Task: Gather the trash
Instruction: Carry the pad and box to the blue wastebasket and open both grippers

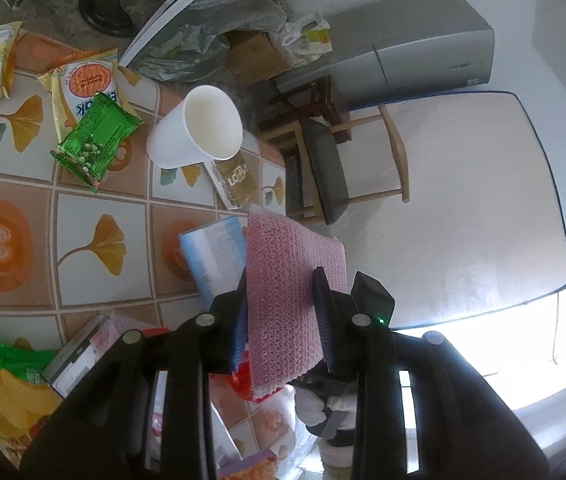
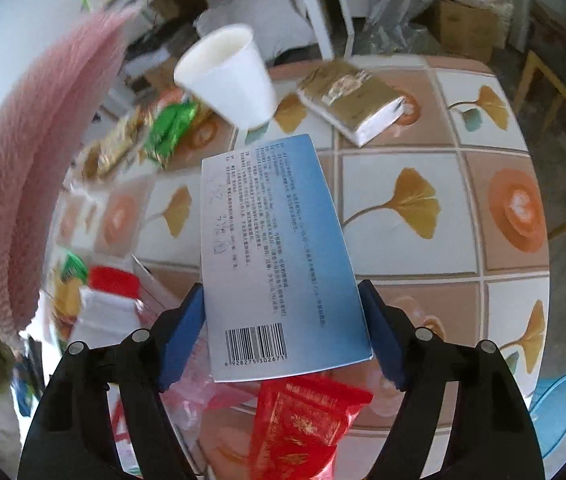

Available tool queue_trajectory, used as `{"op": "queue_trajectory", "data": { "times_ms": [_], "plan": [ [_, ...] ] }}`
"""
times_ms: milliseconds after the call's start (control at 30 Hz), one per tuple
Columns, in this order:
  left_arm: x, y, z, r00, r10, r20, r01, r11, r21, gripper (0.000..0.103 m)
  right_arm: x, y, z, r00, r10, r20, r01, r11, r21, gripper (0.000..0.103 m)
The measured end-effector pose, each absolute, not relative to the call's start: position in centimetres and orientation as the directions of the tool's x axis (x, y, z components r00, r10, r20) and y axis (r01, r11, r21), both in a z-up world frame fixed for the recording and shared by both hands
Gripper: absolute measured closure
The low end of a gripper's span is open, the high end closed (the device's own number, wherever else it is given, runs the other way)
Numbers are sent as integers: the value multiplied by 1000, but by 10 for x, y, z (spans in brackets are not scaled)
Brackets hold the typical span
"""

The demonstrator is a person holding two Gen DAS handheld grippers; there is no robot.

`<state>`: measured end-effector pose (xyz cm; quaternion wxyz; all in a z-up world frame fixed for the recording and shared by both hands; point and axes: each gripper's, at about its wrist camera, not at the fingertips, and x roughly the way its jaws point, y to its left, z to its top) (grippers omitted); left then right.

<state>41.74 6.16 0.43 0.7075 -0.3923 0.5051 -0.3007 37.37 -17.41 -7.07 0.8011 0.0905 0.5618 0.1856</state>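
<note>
At the counter's edge, the left gripper has its fingers clamped on a pink foam sheet, which hides the counter rim below it; in the right wrist view the sheet is a blur. The right gripper clamps a blue box above the counter, its lower end covering a red packet. Beyond stand a white cup, a green packet and a brown box. Past the edge, a chair stands near.
</note>
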Motion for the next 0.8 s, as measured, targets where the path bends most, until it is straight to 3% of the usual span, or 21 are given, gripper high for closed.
{"op": "queue_trajectory", "data": {
  "times_ms": [333,533,800],
  "plan": [
    [377,58,44,363,-859,-360,100,420,-902,76,329,-216,-14,478,496,-724,-124,855,504,30],
    [342,47,65,359,-891,-279,163,354,-921,76,294,-249,2,514,515,-686,-78,825,560,29],
    [306,41,83,355,-902,-245,222,336,-915,76,231,-302,31,584,518,-625,-13,776,631,29]
  ]
}}
